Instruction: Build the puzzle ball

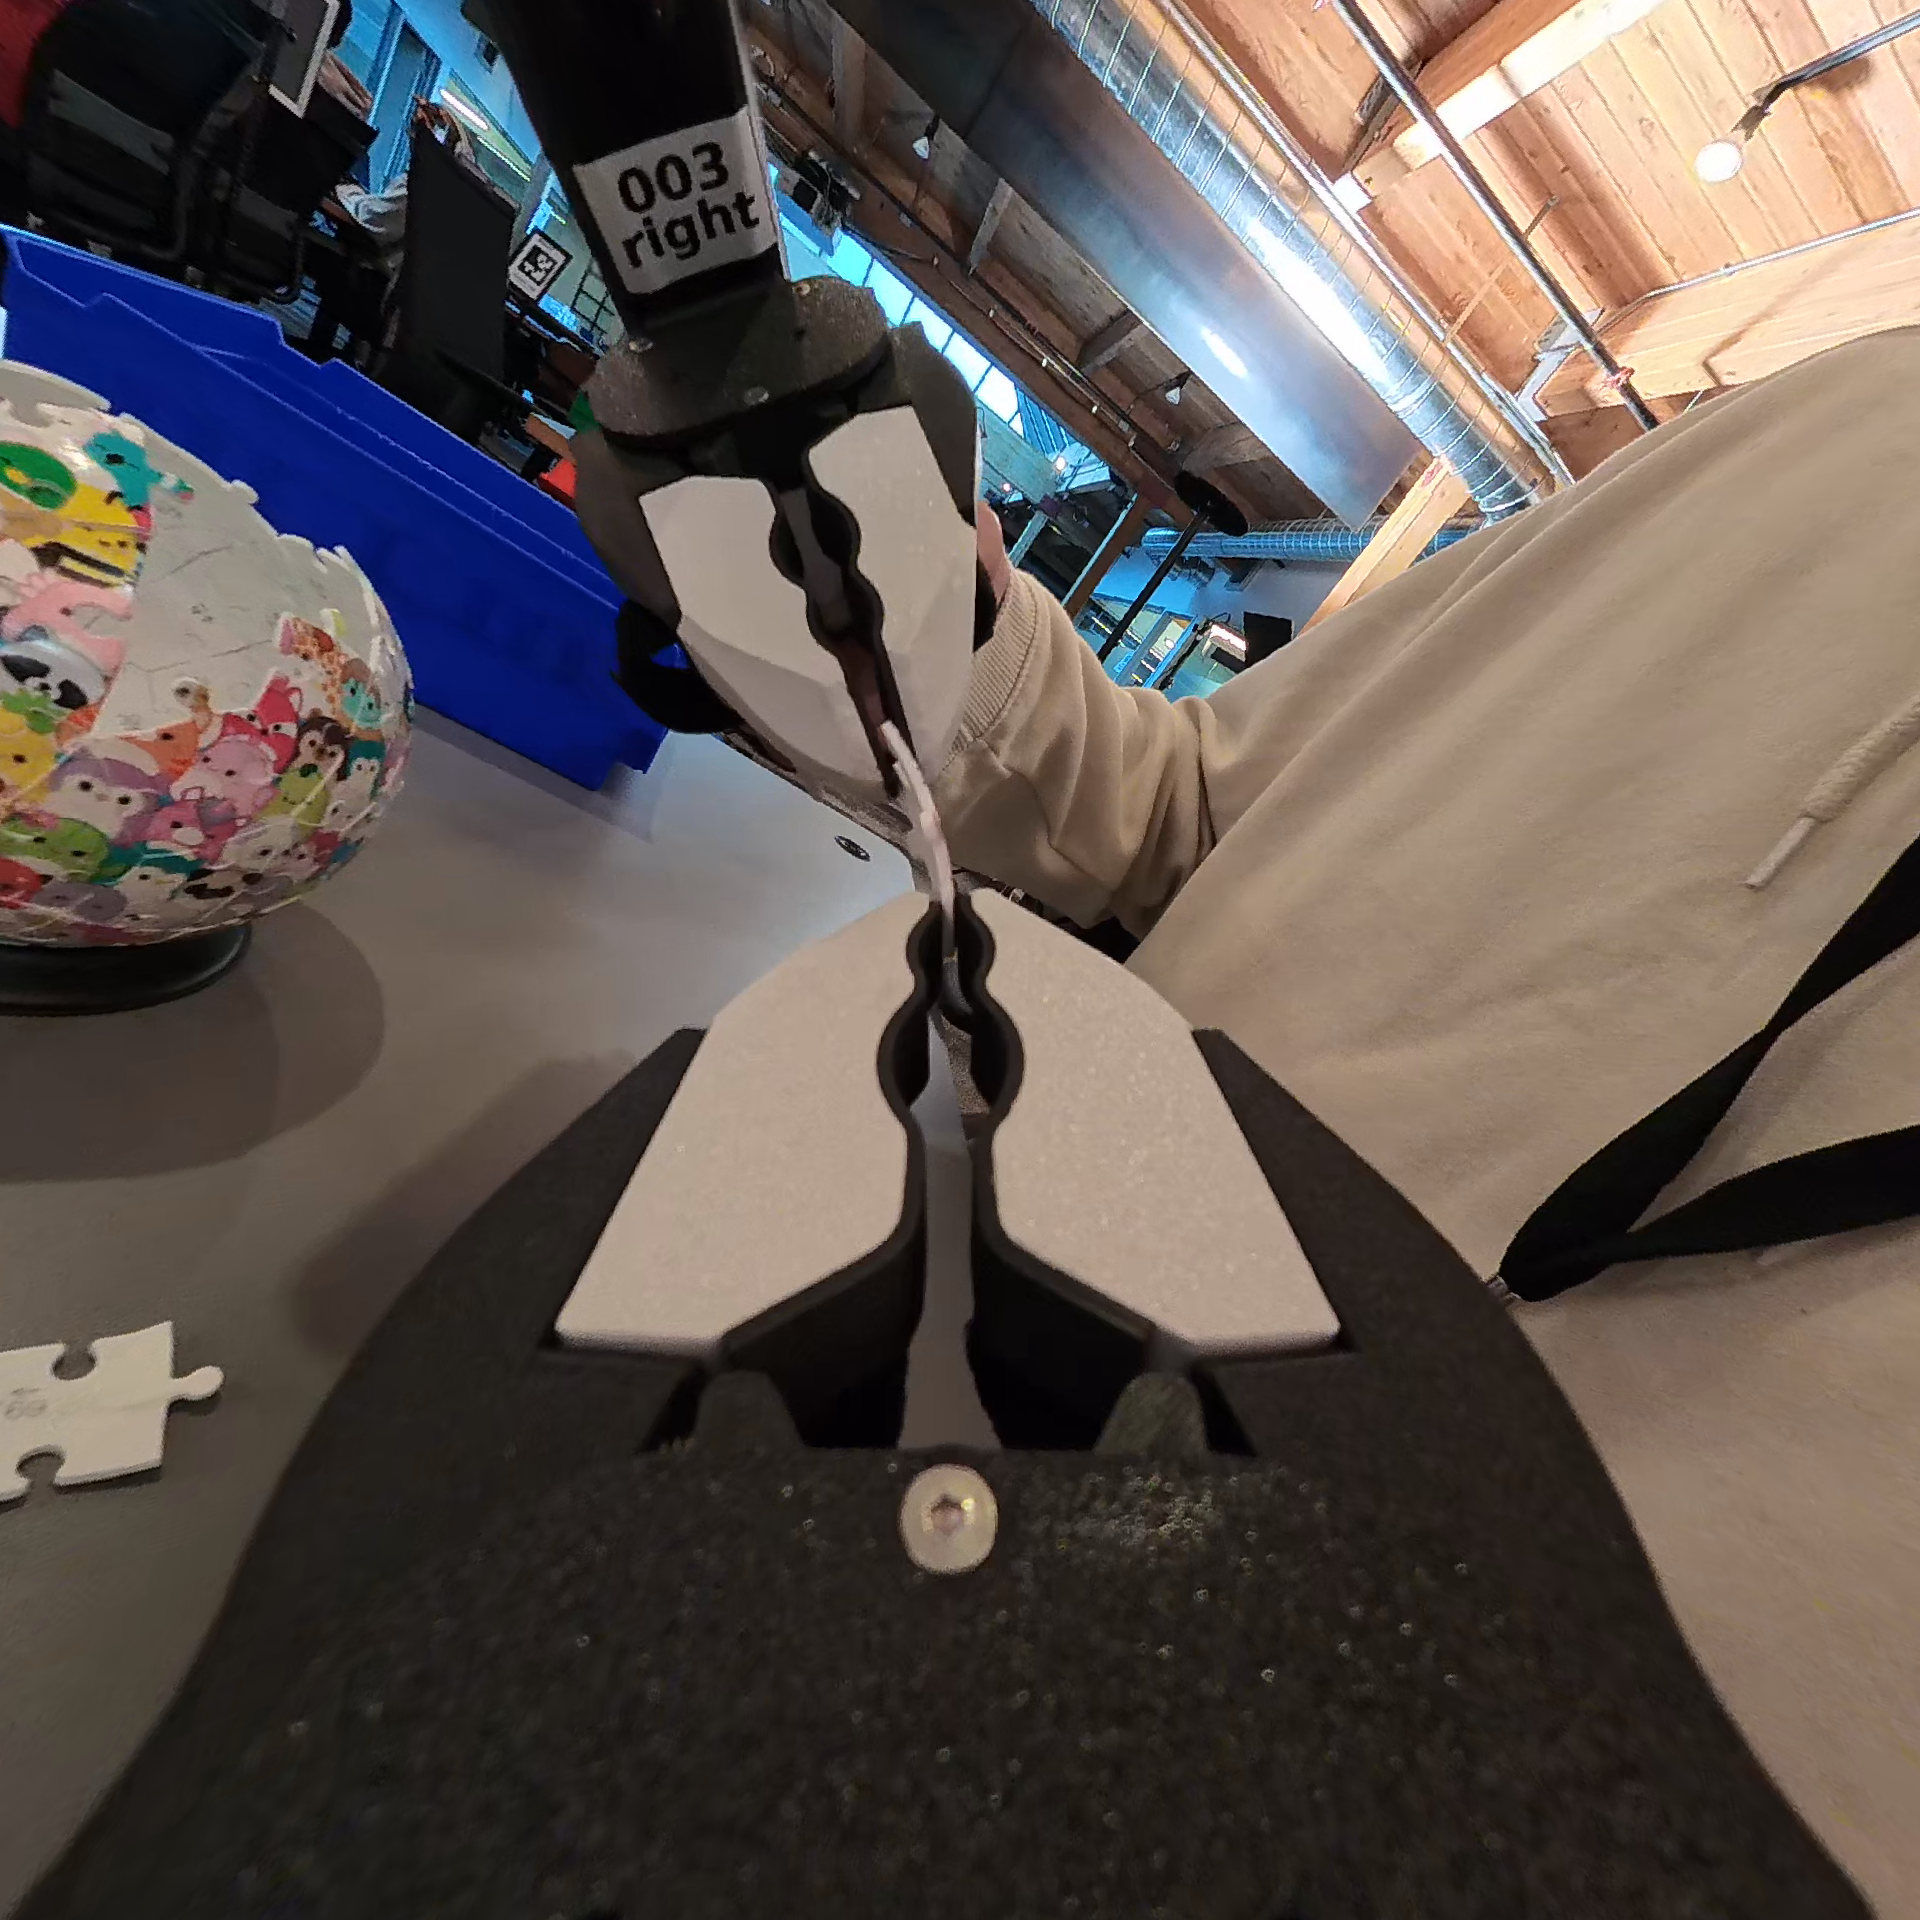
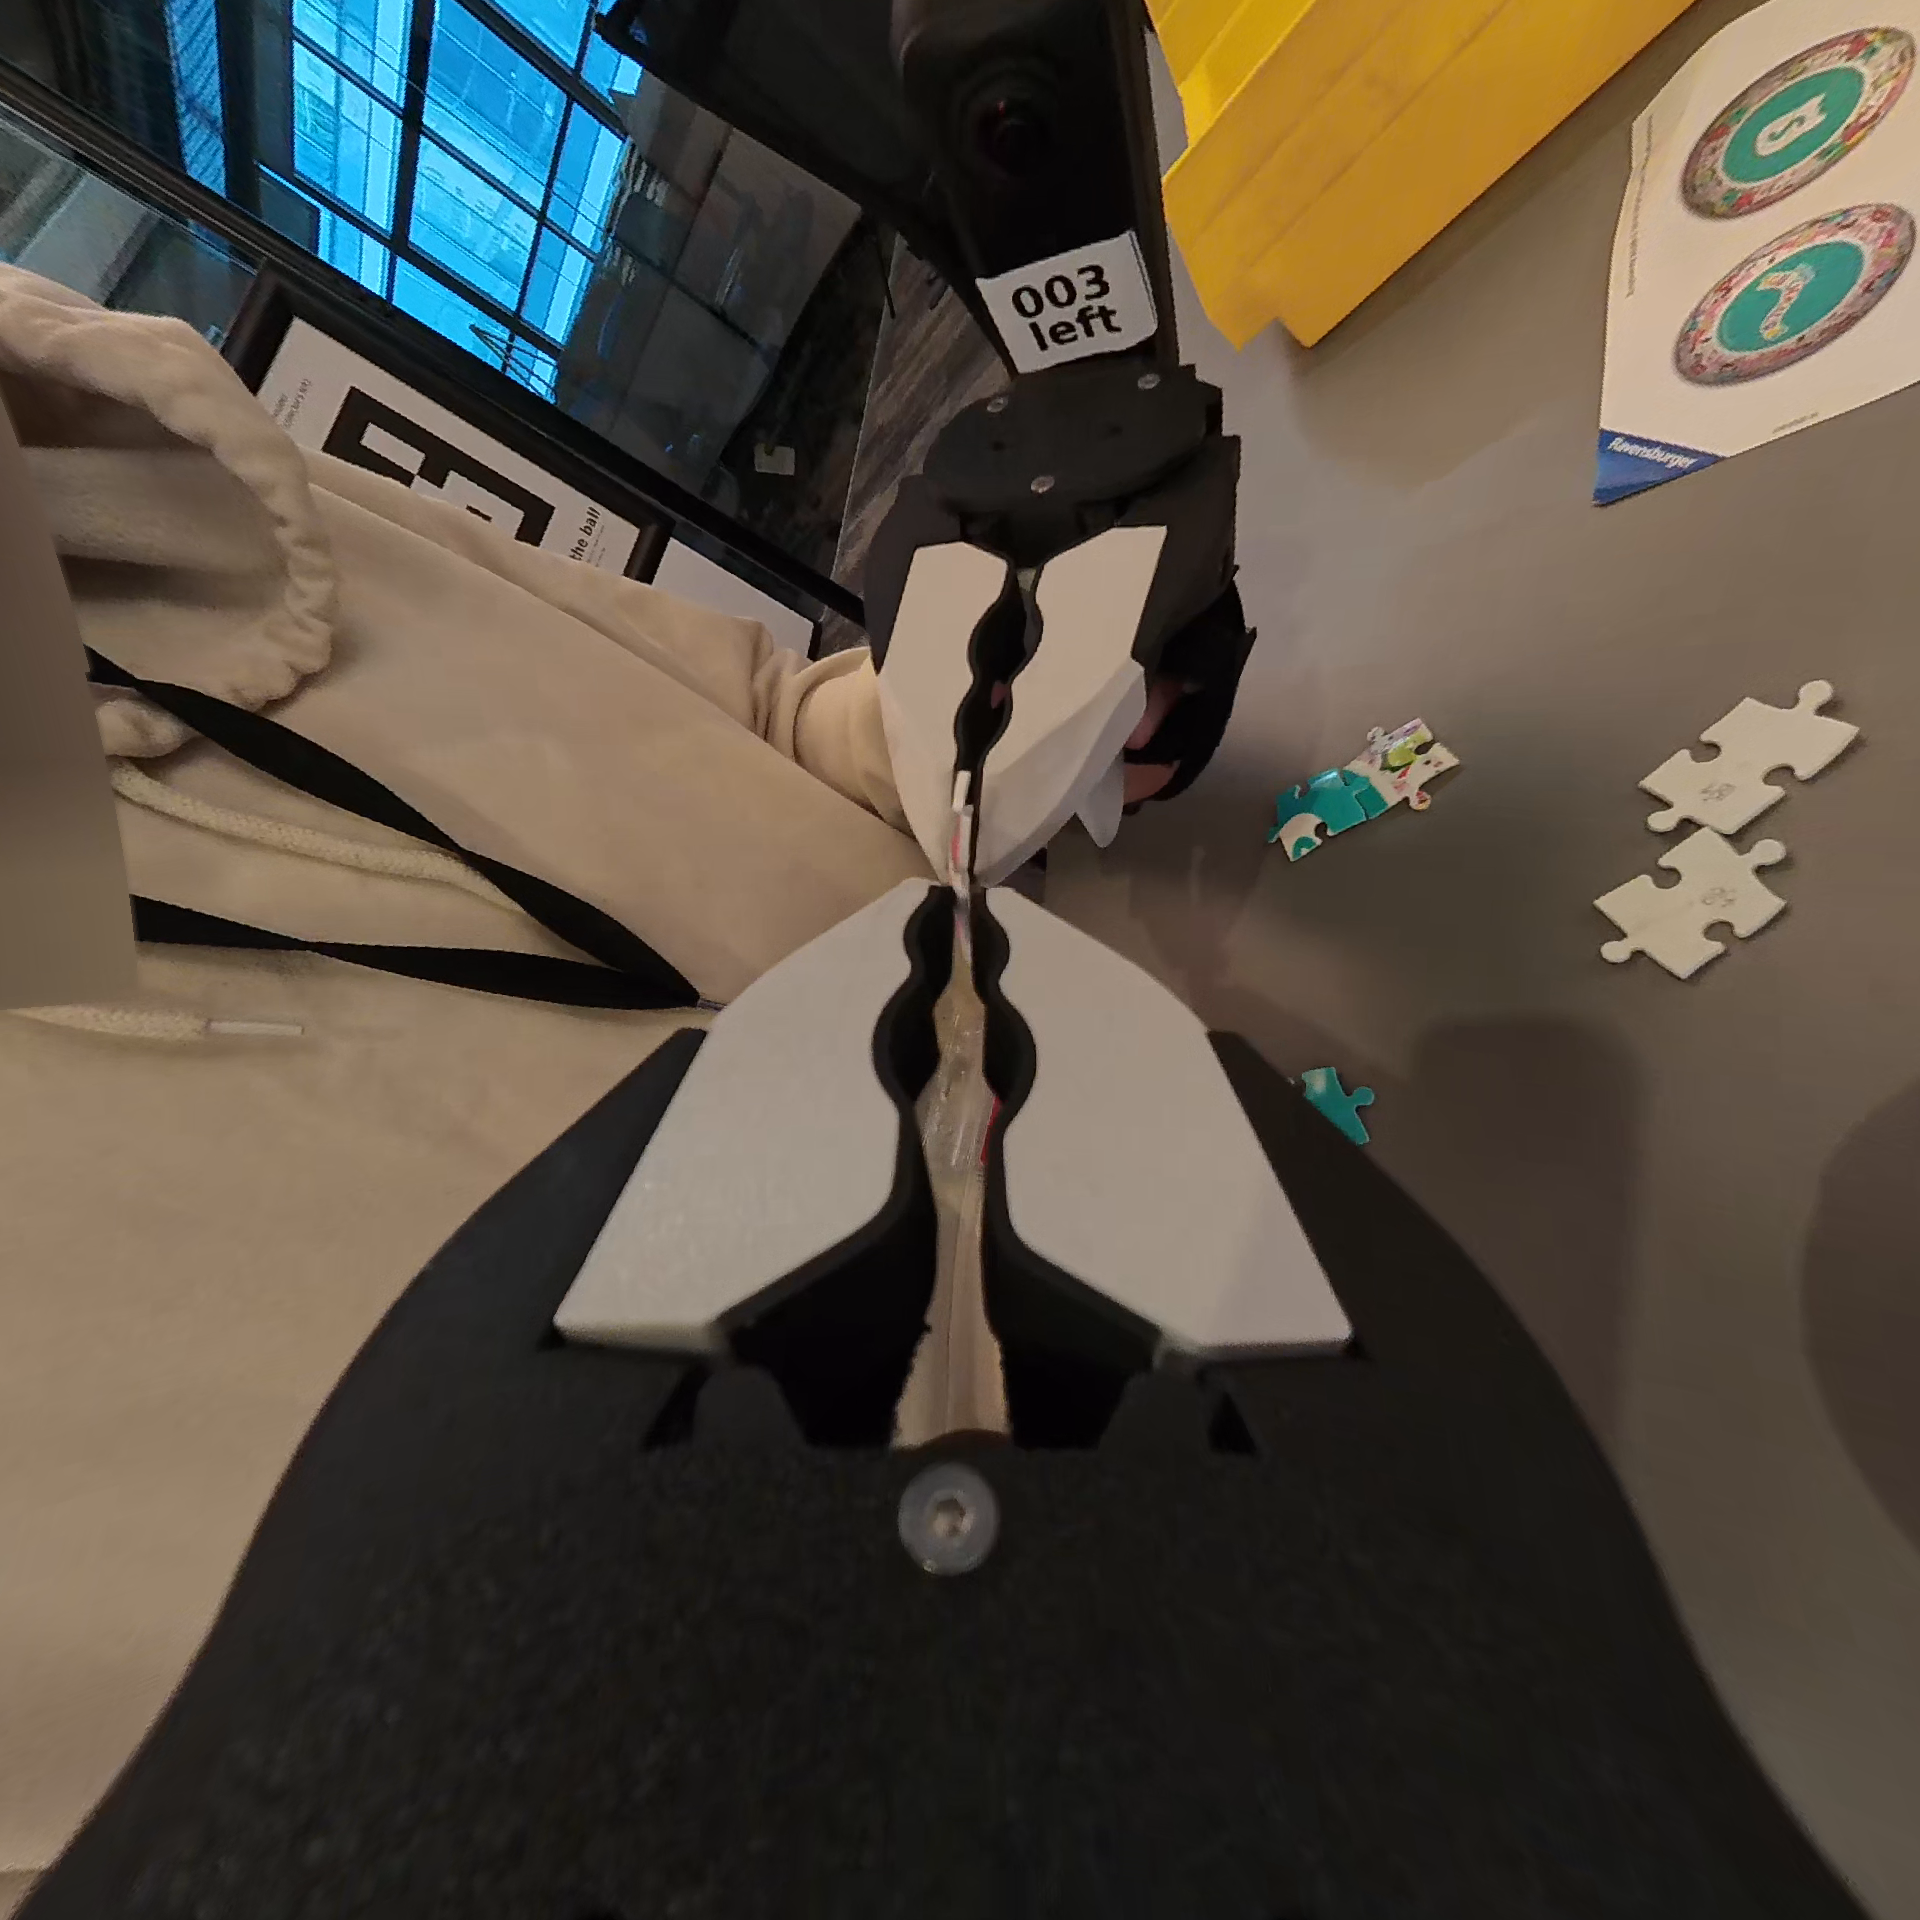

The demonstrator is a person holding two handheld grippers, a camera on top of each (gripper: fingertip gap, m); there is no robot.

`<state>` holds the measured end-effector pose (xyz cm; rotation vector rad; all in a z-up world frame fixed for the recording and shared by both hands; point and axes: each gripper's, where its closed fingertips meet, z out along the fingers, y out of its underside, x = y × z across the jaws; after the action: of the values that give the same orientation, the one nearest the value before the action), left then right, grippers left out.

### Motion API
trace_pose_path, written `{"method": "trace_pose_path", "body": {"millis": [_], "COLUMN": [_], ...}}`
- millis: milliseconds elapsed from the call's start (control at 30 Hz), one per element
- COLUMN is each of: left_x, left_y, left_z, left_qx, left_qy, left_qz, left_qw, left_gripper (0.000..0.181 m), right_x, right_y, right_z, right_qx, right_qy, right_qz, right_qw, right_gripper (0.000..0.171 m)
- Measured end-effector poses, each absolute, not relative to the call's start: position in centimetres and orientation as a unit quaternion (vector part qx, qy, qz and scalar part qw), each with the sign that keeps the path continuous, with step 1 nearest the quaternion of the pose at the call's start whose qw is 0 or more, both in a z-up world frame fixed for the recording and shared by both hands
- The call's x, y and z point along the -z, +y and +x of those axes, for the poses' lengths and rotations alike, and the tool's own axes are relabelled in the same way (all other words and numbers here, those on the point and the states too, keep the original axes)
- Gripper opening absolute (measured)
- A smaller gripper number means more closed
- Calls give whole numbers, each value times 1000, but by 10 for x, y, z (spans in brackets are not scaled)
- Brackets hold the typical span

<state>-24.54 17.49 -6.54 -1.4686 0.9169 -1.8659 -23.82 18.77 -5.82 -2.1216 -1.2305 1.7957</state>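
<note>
The grey table (image 1: 540, 997) fills most of what I see, with the blue bin (image 1: 343, 457) along its far side in the left wrist view and the yellow bin (image 2: 1351, 156) in the right wrist view. On the table's left sits the puzzle ball (image 1: 177, 686), partly built and open at the top, on a dark base. A printed sheet (image 2: 1766, 239) lies near the yellow bin. My two tools meet tip to tip in front of the person's beige sleeve (image 1: 1070, 727): the left gripper (image 1: 951, 925) and the right gripper (image 1: 902, 774) are both clamped onto the same thin curved puzzle piece (image 1: 930, 831), seen edge-on between them. Loose on the table lie two white face-down pieces (image 2: 1725, 831), touching each other, a small colourful joined cluster (image 2: 1361, 784), and one teal piece (image 2: 1335, 1101).
</note>
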Motion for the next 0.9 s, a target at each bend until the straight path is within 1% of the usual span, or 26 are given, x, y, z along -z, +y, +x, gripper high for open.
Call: {"method": "trace_pose_path", "body": {"millis": [133, 233, 267, 300, 367, 433, 500, 633, 767, 900], "left_x": [66, 68, 71, 74, 77, 75, 73, 77, 79, 79], "left_y": [176, 187, 192, 198, 204, 207, 208, 204, 199, 198], "left_z": [-245, -245, -246, -248, -254, -259, -260, -256, -250, -248], "left_qx": [700, 690, 682, 670, 655, 652, 659, 657, 649, 646], "left_qy": [342, 320, 312, 306, 302, 294, 286, 296, 311, 315], "left_qz": [-554, -568, -578, -591, -602, -603, -598, -601, -604, -604], "left_qw": [295, 315, 322, 329, 343, 353, 356, 345, 343, 343], "left_gripper": [1, 4, 13, 16, 11, 4, 0, 0, 0, 0], "right_x": [59, 59, 58, 59, 61, 60, 69, 83, 88, 94], "right_y": [189, 198, 205, 218, 259, 284, 296, 299, 304, 305], "right_z": [-239, -237, -234, -226, -201, -179, -166, -162, -163, -162], "right_qx": [-593, -584, -577, -554, -493, -471, -460, -469, -490, -488], "right_qy": [-399, -384, -376, -369, -337, -319, -308, -308, -287, -278], "right_qz": [-698, -713, -723, -743, -791, -808, -820, -820, -816, -819], "right_qw": [48, 55, 58, 71, 132, 157, 147, 117, 108, 119], "right_gripper": [3, 2, 2, 2, 2, 2, 2, 2, 2, 2]}}
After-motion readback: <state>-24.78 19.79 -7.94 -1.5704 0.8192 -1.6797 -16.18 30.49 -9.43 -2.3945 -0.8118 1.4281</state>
